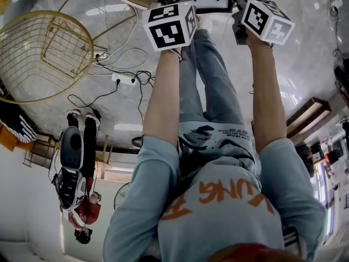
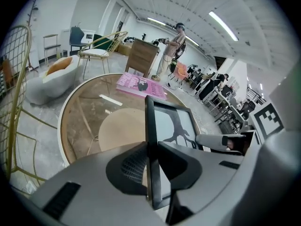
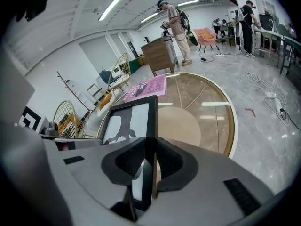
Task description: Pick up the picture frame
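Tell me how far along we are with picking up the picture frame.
Done: the left gripper and right gripper are each shut on a side edge of the picture frame. In hand: the frame hangs between them, apparently clear of the round glass table, where a pink book lies. Left: little, perhaps just raising it further.

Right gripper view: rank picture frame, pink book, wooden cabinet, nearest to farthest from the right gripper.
1. picture frame: clamped edge-on in the fingers of the right gripper.
2. pink book: flat on the round table, beyond the frame's top.
3. wooden cabinet: on the floor past the table's far side.
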Action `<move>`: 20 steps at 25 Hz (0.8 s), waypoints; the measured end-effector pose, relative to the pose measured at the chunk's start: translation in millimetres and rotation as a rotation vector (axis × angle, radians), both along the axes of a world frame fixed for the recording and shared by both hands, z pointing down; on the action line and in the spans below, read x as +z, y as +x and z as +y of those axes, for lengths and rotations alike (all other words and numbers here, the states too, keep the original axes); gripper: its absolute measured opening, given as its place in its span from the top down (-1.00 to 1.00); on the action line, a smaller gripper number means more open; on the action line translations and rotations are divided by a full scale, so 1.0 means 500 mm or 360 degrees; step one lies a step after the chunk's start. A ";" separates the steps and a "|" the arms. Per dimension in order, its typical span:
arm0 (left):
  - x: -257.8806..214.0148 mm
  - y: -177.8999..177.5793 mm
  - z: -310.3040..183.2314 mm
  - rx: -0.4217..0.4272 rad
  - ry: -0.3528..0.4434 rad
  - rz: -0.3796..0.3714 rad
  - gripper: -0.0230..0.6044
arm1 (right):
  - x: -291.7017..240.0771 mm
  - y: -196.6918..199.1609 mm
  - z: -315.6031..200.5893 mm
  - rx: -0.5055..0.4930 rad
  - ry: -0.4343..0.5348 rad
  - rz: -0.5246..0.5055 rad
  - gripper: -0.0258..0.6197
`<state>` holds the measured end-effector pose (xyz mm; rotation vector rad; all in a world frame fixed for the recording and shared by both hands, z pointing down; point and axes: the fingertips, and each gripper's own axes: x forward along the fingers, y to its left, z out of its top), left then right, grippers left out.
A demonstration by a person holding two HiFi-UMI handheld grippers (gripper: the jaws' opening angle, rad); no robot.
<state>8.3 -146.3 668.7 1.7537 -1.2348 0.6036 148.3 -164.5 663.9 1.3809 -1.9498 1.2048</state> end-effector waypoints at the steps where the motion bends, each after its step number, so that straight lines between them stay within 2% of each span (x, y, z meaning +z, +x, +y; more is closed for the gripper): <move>1: -0.016 0.001 0.007 -0.0004 0.0023 0.0003 0.67 | -0.015 0.001 0.004 -0.0015 0.0022 -0.0004 0.70; 7: -0.114 0.009 0.038 -0.0071 0.0158 0.0027 0.67 | -0.117 0.008 0.027 -0.0074 0.0158 0.0022 0.70; 12: -0.201 -0.013 0.057 -0.0116 0.0225 0.0014 0.67 | -0.174 -0.009 0.046 -0.0143 0.0250 -0.0045 0.70; 20: -0.381 -0.033 0.067 -0.0135 0.0399 -0.0014 0.67 | -0.352 -0.030 0.052 -0.0170 0.0407 -0.0066 0.70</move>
